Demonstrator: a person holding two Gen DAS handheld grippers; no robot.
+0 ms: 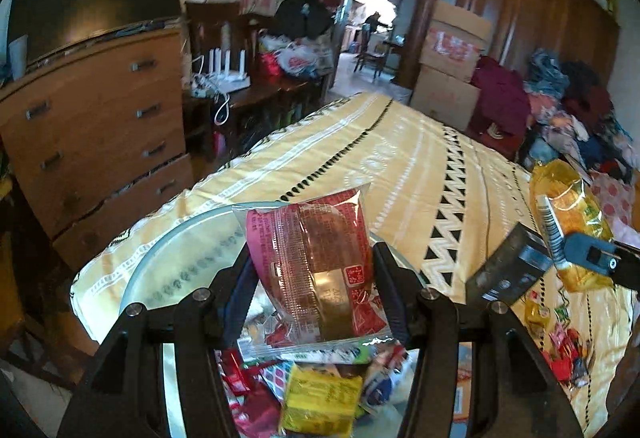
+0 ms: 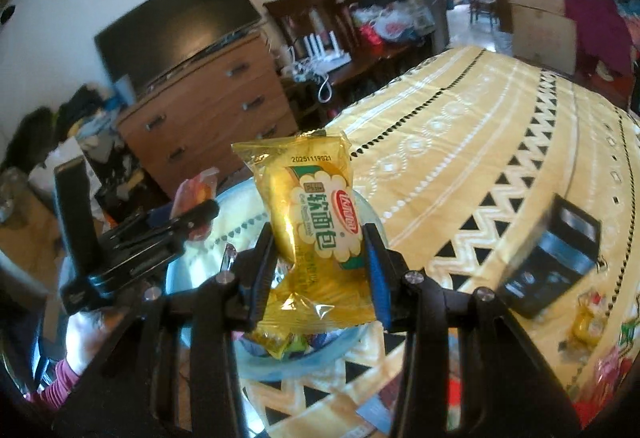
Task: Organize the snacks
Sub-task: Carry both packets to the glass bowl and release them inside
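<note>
Over the glass bowl on the bed: my left gripper clamps the red snack pack, my right gripper clamps the yellow bread pack. Risk: slick wrappers slipping out mid-carry, or landing outside the bowl.

The yellow patterned cloth bears a glass bowl, a black box — and scattered snacks.

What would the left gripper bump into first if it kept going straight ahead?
Probably the glass bowl beneath it, or the yellow tablecloth just beyond; the left gripper points downward holding the red snack packet.
</note>
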